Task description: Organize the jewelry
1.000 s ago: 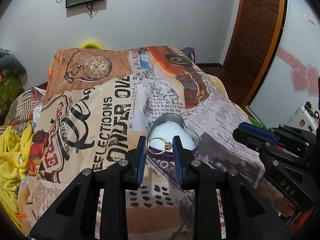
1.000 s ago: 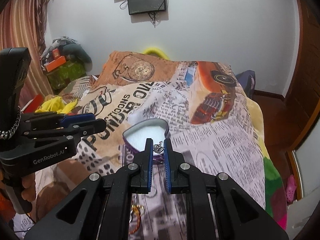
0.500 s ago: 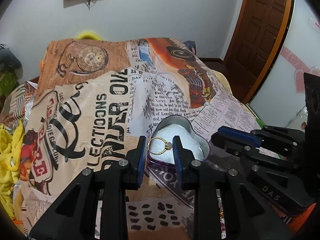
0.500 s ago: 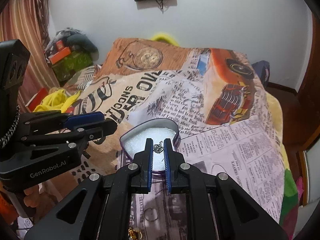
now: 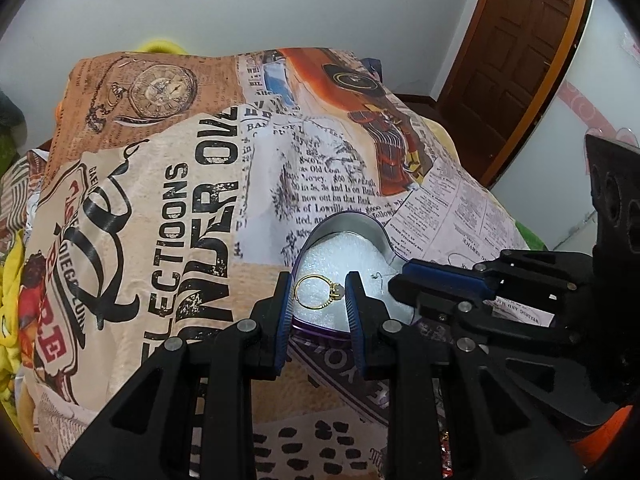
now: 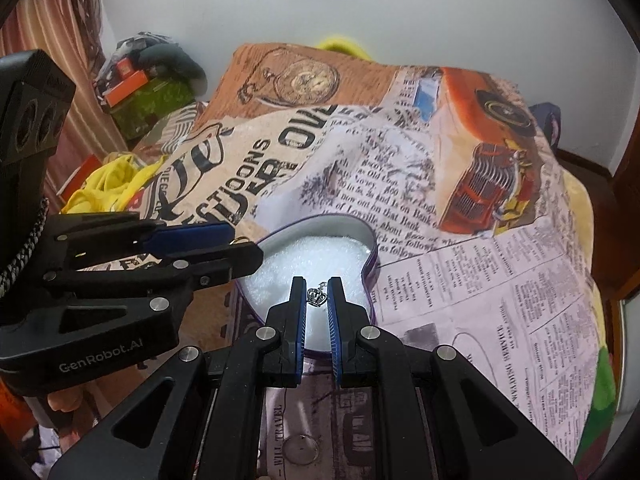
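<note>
Bedspread (image 5: pixel 192 208) underneath; gold ring (image 5: pixel 318 291) pinched between left tongs (image 5: pixel 319 300).

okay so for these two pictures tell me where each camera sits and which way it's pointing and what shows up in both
Left wrist: sits on the left gripper, looking forward and down along its fingers at the gold ring they hold over the heart-shaped tin; the right gripper enters from the right.
Right wrist: sits on the right gripper, looking along its fingers at the silver crown charm they hold over the same tin; the left gripper enters from the left.
Shared: the tin, the newspaper-print blanket, both grippers.
</note>
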{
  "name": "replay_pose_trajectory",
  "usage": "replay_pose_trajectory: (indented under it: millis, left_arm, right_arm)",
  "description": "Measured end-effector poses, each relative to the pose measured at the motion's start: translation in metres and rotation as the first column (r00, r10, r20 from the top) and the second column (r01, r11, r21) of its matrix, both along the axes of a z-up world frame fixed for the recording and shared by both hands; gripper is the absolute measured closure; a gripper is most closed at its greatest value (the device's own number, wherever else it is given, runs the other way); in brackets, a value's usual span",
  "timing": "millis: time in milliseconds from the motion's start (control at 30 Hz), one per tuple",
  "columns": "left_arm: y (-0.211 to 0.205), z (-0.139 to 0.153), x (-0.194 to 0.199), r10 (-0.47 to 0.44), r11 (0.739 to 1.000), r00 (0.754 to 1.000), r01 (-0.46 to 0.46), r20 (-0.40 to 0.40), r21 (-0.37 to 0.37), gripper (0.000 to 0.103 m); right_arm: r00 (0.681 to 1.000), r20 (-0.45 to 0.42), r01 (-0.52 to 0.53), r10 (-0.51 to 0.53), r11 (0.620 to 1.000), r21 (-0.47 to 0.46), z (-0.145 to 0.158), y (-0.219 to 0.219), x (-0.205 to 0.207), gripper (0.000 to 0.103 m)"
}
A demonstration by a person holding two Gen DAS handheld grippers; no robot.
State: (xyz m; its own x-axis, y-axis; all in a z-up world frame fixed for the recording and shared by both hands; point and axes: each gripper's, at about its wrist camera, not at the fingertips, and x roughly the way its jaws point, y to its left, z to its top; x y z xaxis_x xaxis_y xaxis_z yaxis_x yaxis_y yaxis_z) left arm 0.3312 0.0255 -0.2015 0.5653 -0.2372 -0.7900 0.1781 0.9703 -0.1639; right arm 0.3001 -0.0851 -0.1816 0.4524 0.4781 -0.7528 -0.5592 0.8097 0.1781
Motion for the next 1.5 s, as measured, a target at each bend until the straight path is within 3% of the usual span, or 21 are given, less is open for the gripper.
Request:
replay_pose_trajectory:
  millis: [467, 700, 933, 1067, 1333, 1500]
  left_arm:
    - [0.000, 0.003, 0.002, -0.009, 1.000, 1.000, 0.009, 0.002, -0.002, 0.078]
    - [0.007, 0.020, -0.010, 0.009, 1.000, 0.999, -0.008, 0.033, -0.004, 0.077]
    - [0.014, 0.047, -0.033, 0.034, 0.999, 0.996, -0.036, 0.081, 0.014, 0.073]
    - [0.015, 0.061, -0.048, 0.042, 0.999, 0.994, -0.045, 0.105, 0.027, 0.069]
    - [0.012, 0.077, -0.080, 0.046, 0.998, 0.991, -0.051, 0.123, 0.039, 0.065]
    - [0.010, 0.078, -0.097, 0.053, 0.998, 0.993, -0.057, 0.110, 0.036, 0.064]
  right_arm:
    - [1.000, -0.009, -0.001, 0.001, 1.000, -0.005, -0.003, -0.001, 0.001, 0.093]
    - [1.000, -0.007, 0.021, -0.021, 1.000, 0.005, 0.005, -0.008, -0.003, 0.083]
    - [0.998, 0.044, 0.038, -0.037, 0.999, -0.006, 0.027, -0.016, -0.020, 0.081]
    - [0.994, 0.092, 0.055, -0.055, 0.998, -0.001, 0.042, -0.023, -0.033, 0.061]
    - [0.981, 0.174, 0.091, -0.085, 0.996, -0.023, 0.066, -0.036, -0.064, 0.061]
    - [0.978, 0.182, 0.104, -0.099, 0.994, -0.022, 0.070, -0.045, -0.079, 0.061]
